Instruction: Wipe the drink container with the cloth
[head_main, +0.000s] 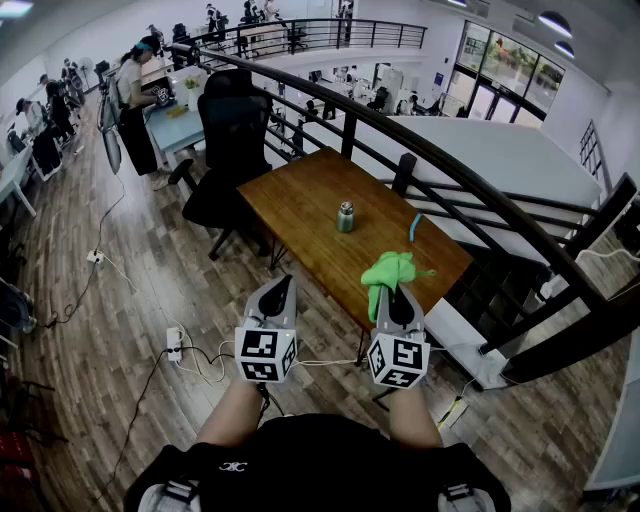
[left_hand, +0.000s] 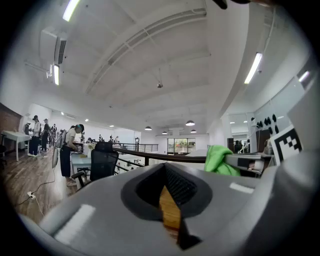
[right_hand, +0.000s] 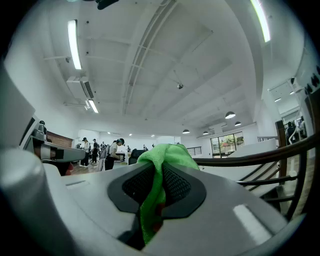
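Only the head view shows the drink container (head_main: 345, 216); right claw (head_main: 398, 293) clamps cloth (head_main: 385, 272), left claw (head_main: 281, 287) closed

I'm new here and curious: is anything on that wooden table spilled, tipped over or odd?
Nothing stands out. The drink container stands upright on the wooden table, with no spill visible. The green cloth is simply pinched in the right gripper.

Too small for any detail on the wooden table (head_main: 300, 200): drink container (head_main: 345, 216) and a blue thing (head_main: 416, 227); lower end of green cloth (right_hand: 167, 156) hidden between right gripper (right_hand: 159, 180) jaws.
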